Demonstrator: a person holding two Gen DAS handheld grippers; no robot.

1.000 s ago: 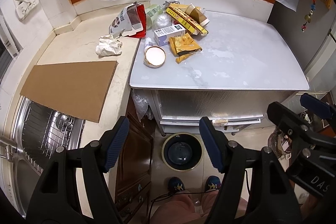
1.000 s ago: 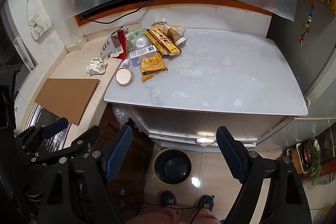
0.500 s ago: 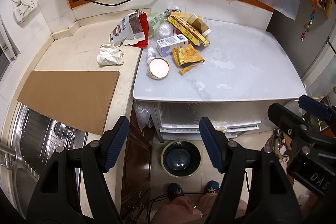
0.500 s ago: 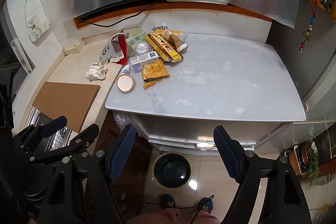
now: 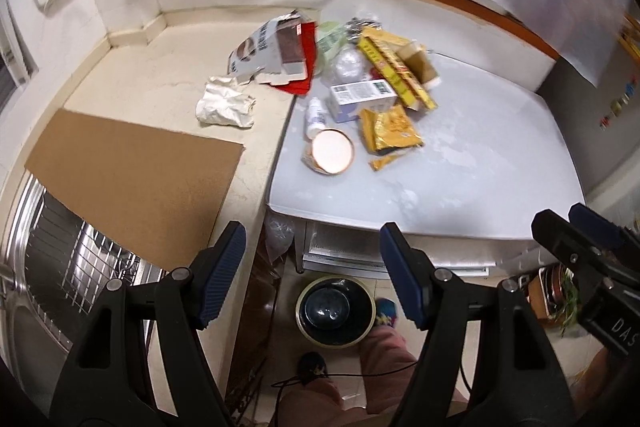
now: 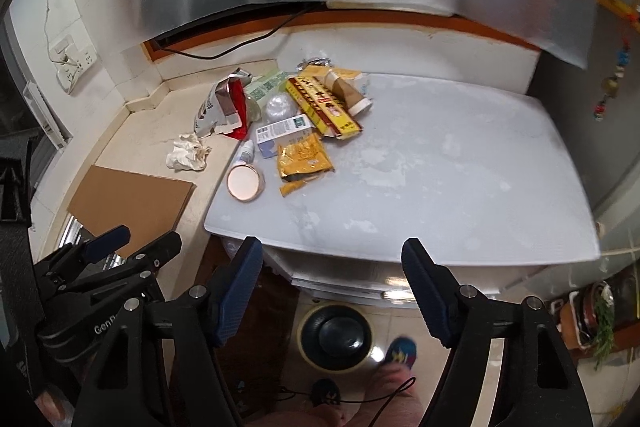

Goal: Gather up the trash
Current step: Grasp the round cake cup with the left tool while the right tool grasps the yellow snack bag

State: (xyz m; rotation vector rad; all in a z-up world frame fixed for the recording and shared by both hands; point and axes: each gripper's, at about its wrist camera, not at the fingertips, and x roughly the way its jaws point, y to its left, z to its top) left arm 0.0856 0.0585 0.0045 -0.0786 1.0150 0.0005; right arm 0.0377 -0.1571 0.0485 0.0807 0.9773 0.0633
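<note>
- The left claw (image 5: pixel 312 267) is spread wide and empty, held above the floor in front of the counter (image 5: pixel 480 163), well short of any litter.
- The right claw (image 6: pixel 332 287) is likewise spread and empty, level with the near counter edge; each claw shows at the side of the other's view.
- Judged from this, the step in hand is the approach: nothing is gripped yet, and collecting has not begun.
- The trash sits clustered at the far left of the white top: a round lid (image 5: pixel 333 151) nearest, a yellow packet (image 5: pixel 390 129) just beside it, a white box (image 5: pixel 362 97) and a small bottle (image 5: pixel 316 111) behind, then a long yellow box (image 5: pixel 394 73) and a torn carton (image 5: pixel 276 53).
- A crumpled tissue (image 5: pixel 226 101) lies apart on the beige side, near a cardboard sheet (image 5: pixel 132 179).
- The next move likely calls for reaching forward and down to the lid or packet; flat items may need a grip at an edge.
- Open room: the right part of the white top is bare. The bin (image 5: pixel 336 309) stands on the floor below the near edge, between the claws, so carrying back should be short.
- Watch the counter's front edge and the sink rack (image 5: pixel 80 267) at left.
</note>
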